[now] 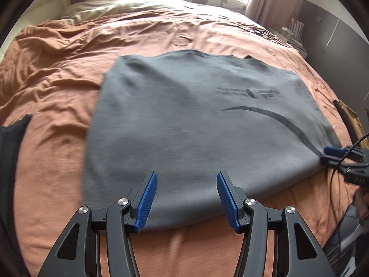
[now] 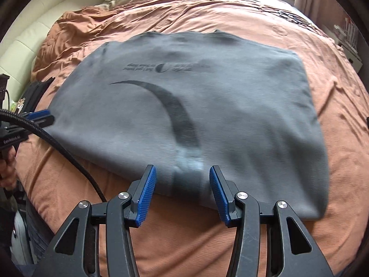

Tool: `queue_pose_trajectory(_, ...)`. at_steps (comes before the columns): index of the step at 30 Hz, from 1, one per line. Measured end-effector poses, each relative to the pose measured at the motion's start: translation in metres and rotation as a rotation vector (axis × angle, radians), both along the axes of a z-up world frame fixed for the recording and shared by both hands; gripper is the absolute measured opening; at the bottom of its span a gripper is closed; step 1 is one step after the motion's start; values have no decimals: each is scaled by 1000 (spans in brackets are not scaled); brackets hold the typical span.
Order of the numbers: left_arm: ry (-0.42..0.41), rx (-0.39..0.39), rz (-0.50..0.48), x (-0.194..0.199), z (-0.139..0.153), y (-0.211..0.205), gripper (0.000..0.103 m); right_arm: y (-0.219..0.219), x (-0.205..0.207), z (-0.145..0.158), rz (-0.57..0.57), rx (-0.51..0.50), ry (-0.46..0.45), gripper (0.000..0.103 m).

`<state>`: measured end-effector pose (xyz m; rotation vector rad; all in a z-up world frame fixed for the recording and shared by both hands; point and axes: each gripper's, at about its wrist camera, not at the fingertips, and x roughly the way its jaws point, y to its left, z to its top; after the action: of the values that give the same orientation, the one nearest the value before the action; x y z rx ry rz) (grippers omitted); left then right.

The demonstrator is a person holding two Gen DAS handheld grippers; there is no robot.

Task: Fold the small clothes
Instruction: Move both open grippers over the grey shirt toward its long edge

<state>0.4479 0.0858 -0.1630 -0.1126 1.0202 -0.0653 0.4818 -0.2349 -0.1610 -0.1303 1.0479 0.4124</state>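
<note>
Shirt (image 1: 196,120) lies flat across mid-frame on the bedspread (image 1: 57,80) in the left view; the left gripper (image 1: 186,198) at bottom centre is spread and empty above its near hem.

In the right view, the right gripper (image 2: 182,194) likewise gapes over the hem, apparently placed for a two-handed fold.

print on shirt (image 2: 166,68): blurred by motion, cannot be read
black garment (image 1: 11,138): cut off by the left edge
shelf items (image 1: 296,28): too small to be told
</note>
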Motion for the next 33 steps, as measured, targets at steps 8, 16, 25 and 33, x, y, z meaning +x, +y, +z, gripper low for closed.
queue_pose_trajectory(8, 34, 54, -51, 9, -26, -42, 56, 13, 8, -24, 5, -52, 36, 46)
queue_pose_trajectory(16, 52, 39, -40, 8, -31, -36, 56, 44, 9, -6, 56, -7, 0, 46)
queue_pose_trajectory(25, 4, -26, 122, -18, -5, 32, 56, 82, 14, -34, 100, -6, 10, 46)
queue_pose_trajectory(33, -15, -90, 308, -46, -2, 106, 56, 86, 6, -35, 97, -39, 5, 35)
